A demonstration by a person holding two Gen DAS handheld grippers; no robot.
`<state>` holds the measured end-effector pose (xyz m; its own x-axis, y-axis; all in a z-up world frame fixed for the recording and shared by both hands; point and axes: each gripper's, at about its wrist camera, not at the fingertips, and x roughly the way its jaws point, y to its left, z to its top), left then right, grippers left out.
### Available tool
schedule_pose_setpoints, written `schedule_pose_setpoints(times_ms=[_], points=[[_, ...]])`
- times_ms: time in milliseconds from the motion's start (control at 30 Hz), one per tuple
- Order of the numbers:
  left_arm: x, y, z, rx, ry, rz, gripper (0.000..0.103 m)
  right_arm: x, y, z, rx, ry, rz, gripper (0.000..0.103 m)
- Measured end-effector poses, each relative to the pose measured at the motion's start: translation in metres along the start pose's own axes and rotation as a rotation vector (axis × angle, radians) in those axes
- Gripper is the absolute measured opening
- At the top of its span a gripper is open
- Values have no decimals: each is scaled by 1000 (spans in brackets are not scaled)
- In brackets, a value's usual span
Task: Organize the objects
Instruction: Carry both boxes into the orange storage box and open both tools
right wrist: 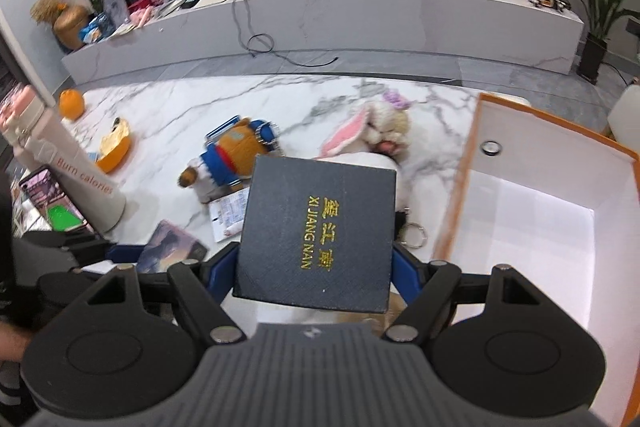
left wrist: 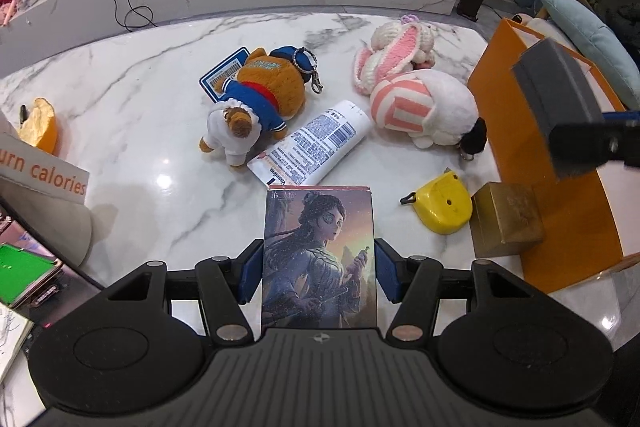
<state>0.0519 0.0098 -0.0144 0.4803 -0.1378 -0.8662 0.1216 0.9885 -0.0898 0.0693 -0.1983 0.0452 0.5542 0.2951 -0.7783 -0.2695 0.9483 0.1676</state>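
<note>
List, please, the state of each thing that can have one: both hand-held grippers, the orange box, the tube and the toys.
Left hand-held gripper: shut on picture box.
Right hand-held gripper: shut on black box.
Orange box: open, a ring inside.
Lotion tube: lying flat.
Bear toy: lying down.
Rabbit toy: lying down.

On my left gripper's view, the bear plush [left wrist: 256,99] lies left of the lotion tube [left wrist: 310,147], the rabbit plush [left wrist: 404,67] to its right (touching the sheep plush [left wrist: 424,111]). The tape measure [left wrist: 440,205] sits just beside the small box [left wrist: 506,219], against the storage box [left wrist: 540,155].
</note>
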Motion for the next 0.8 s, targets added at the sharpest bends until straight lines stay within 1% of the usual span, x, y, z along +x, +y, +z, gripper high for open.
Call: schedule_pose_setpoints(times_ms=[100, 300, 400, 567, 800], points=[[-5, -5, -1, 7, -3, 16, 67, -9, -15, -1, 29, -21, -10, 78], [-22, -17, 4, -5, -21, 22, 67, -35, -38, -3, 79, -75, 4, 78], [-31, -31, 9, 20, -31, 39, 67, -45, -48, -3, 98, -96, 3, 78], [-48, -67, 24, 71, -65, 41, 67, -60, -73, -8, 133, -129, -20, 78], [-61, -134, 47, 163, -114, -12, 67, -75, -115, -21, 204, -148, -60, 78]])
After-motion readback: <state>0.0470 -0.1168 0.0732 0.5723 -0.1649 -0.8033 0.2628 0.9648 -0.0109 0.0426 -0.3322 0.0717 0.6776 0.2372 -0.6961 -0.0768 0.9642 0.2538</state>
